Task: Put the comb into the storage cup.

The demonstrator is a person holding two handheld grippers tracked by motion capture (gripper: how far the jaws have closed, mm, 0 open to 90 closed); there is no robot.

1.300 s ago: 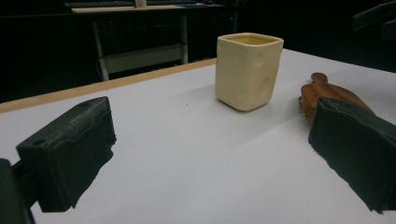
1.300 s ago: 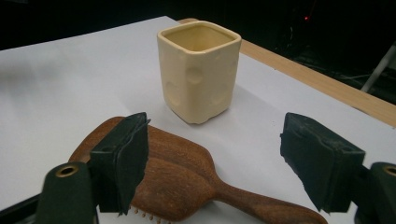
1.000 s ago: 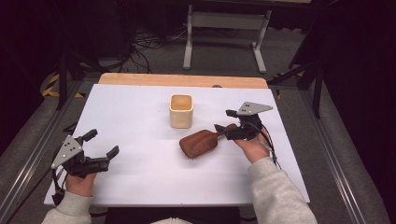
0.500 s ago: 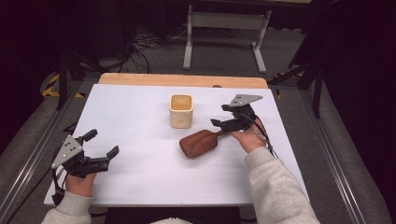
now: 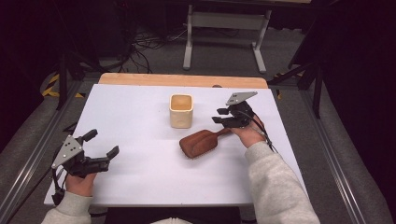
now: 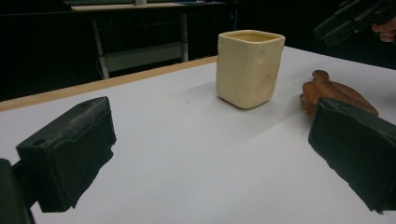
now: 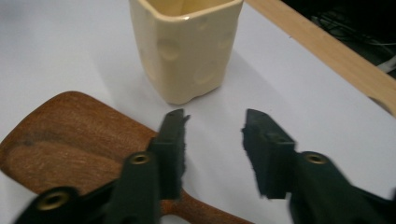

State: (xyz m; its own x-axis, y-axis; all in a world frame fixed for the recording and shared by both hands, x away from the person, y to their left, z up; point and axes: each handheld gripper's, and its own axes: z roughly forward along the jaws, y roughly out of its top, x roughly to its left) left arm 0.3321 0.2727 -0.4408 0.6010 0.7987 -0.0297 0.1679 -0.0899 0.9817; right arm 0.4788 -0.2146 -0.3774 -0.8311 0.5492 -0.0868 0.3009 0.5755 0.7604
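A cream square cup [image 5: 181, 110] stands upright mid-table. Just right of it and nearer to me, a brown wooden brush [image 5: 201, 142] lies flat, handle pointing to the right. My right gripper [image 5: 219, 115] hovers over that handle, beside the cup. In the right gripper view its jaws [image 7: 212, 123] have just been closing, but a gap remains with only bare table between them. The handle of the brush [image 7: 70, 135] passes under the left jaw, and the cup [image 7: 184, 46] is just ahead. My left gripper [image 5: 102, 143] rests open at the near left, facing the cup [image 6: 250, 67].
The white table top [image 5: 140, 186] has a wooden strip [image 5: 182, 80] along its far edge. A metal stand [image 5: 224, 21] and cables sit on the floor beyond. Dark rails run along both sides of the table.
My right gripper has shifted a little toward the cup and its jaws stand narrower than before. The brush, the cup and the left gripper have stayed put.
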